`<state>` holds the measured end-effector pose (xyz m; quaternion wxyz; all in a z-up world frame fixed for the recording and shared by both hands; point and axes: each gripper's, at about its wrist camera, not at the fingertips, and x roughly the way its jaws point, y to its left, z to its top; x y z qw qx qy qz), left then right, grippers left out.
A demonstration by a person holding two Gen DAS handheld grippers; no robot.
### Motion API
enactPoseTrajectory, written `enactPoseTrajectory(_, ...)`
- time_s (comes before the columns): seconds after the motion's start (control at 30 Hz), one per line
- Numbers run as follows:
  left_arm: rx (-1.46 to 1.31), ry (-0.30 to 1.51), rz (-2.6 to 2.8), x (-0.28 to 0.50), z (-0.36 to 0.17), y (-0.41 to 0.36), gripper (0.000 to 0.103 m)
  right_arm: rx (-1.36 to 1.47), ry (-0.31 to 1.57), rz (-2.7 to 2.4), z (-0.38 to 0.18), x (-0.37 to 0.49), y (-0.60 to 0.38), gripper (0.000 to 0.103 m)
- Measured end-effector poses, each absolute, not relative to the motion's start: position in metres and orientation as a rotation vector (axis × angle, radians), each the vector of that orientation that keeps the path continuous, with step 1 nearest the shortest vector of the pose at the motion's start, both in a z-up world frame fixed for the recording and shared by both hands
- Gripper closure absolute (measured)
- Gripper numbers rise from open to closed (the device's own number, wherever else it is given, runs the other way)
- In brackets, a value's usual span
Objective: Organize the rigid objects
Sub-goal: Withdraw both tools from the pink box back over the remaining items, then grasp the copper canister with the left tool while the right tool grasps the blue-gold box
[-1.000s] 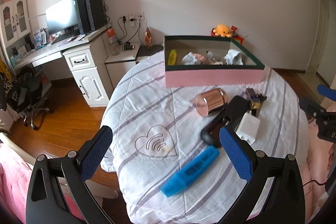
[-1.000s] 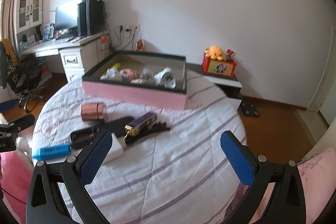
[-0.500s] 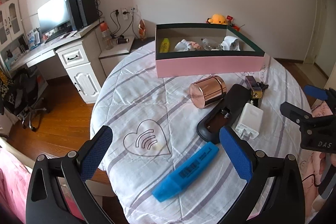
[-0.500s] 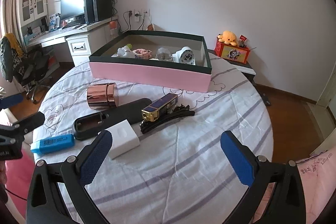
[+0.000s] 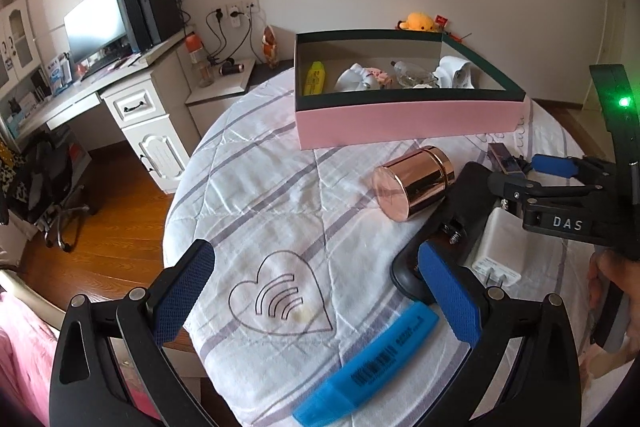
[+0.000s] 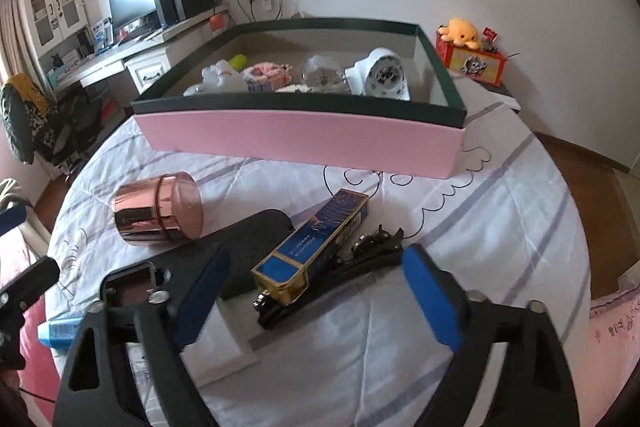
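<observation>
Two wrist cameras looked down over a round table covered with a white quilted cloth with grey stripes [image 5: 256,183]. Largest upon it was a shallow rectangular box with pink sides and a dark green rim [image 6: 304,139], standing at the far side of the table; inside lay a small white clock [image 6: 382,75], a yellow tube [image 5: 315,78] and several pale trinkets too small to tell apart.

Nearer than the box, a long black oval case [image 6: 248,239] lay on the cloth. A shiny rose-gold metal canister [image 6: 158,209] rested on its side just beside the case, on the side towards the box. A slim navy-and-gold rectangular carton [image 6: 316,247] lay tilted across a black claw hair clip [image 6: 360,255], touching it. A flat white charger block [image 5: 494,247] sat next to the black case, and a blue highlighter pen [image 5: 368,363] lay nearest the table's edge.

The left gripper [image 5: 316,297] hovered above the cloth near a stitched heart outline [image 5: 280,297], its blue-padded jaws spread wide with nothing between them (the highlighter lay just under its right finger).

The right gripper [image 6: 312,299] hung low over the carton and the hair clip, its jaws closing, with the near end of the carton and the clip between the pads; neither pad pressed on them. Its left finger [image 6: 200,303] was blurred. A hand [image 5: 616,279] showed behind that gripper in the left camera's view.
</observation>
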<state>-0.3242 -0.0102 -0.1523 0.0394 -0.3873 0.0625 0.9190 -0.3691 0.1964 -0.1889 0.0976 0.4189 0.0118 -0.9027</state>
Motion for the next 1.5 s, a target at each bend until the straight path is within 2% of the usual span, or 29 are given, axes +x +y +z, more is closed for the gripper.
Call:
enactPoseTrajectory(0.13,-1.192,0.198,2.801,-0.333,-0.154,-0.003,0.0,1.242,0.031,-2.671,-0.191,-0.371,0.206,0.047)
enactPoseTrajectory(0.2,-1.197,0.206,2.791,-0.337,-0.155,0.002,0.0,1.234,0.014,-2.665,-0.189,-0.37,0.214,0.062)
enactPoseTrajectory(0.33,-1.201,0.233,2.769,-0.343,-0.159,0.015,0.0,1.223,-0.031,-2.622,-0.189,-0.37,0.226,0.076)
enactPoseTrajectory(0.83,-1.217,0.208,2.71,-0.356,-0.162,0.041,0.0,1.178,-0.055,-2.646,-0.178,-0.333,0.268,0.077)
enactPoseTrajectory(1.33,-1.368,0.151,2.746,-0.407,-0.183,0.062,0.001,1.233,-0.118,-2.687,-0.202,-0.317,0.298,0.077)
enactPoseTrajectory(1.37,-1.363,0.161,2.746,-0.408,-0.184,0.062,0.006,1.23,-0.123,-2.686,-0.203,-0.317,0.298,0.077)
enactPoseTrajectory(1.4,-1.341,0.158,2.741,-0.407,-0.183,0.062,0.019,1.227,-0.128,-2.687,-0.203,-0.316,0.299,0.077)
enactPoseTrajectory(1.47,-1.309,0.117,2.734,-0.405,-0.182,0.059,0.035,1.225,-0.134,-2.686,-0.203,-0.316,0.3,0.077)
enactPoseTrajectory(1.5,-1.309,0.124,2.731,-0.405,-0.183,0.059,0.034,1.222,-0.134,-2.686,-0.203,-0.316,0.3,0.077)
